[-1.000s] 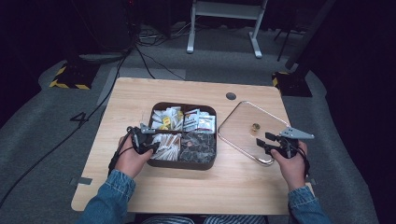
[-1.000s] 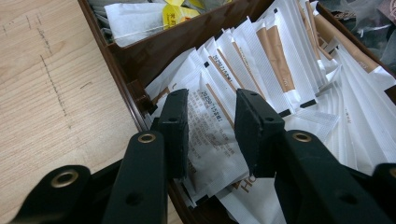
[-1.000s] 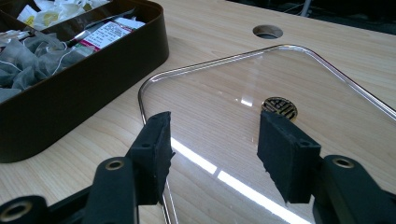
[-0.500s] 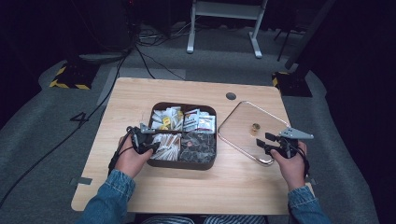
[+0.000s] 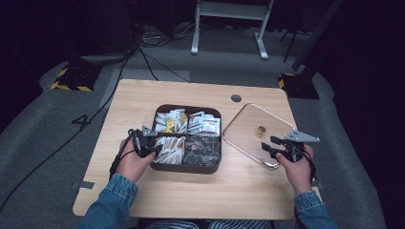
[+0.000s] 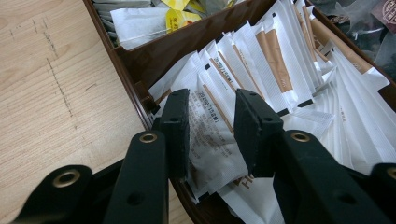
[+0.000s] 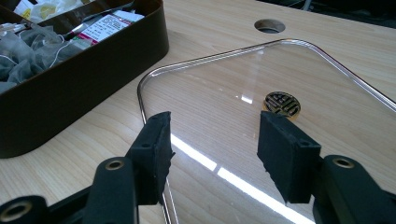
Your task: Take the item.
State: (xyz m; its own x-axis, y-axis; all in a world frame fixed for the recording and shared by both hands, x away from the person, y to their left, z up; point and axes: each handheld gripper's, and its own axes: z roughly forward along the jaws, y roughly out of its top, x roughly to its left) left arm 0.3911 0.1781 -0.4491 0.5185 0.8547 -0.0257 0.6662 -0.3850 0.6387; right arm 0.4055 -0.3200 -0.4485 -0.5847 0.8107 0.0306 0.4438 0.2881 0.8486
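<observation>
A dark brown compartment box [image 5: 186,168] sits mid-table. Its front left compartment holds several white sachets with brown stripes [image 5: 170,149]. My left gripper [image 5: 152,143] reaches into that compartment from the left. In the left gripper view the jaws [image 6: 212,100] stand open on either side of one sachet [image 6: 212,128], just inside the box wall [image 6: 135,79]. A clear lid [image 5: 248,129] with a gold knob [image 5: 261,130] lies flat to the right of the box. My right gripper [image 5: 267,143] hovers open over the lid's near edge [image 7: 154,88], its jaws [image 7: 215,121] empty, the knob [image 7: 282,103] just beyond.
Other compartments hold yellow and white tea bags [image 5: 169,121], printed packets [image 5: 203,123] and dark mesh bags [image 5: 203,149]. A round cable hole [image 5: 236,98] is in the wooden table [image 5: 138,95] behind the lid. Cables and a metal stand are on the floor beyond.
</observation>
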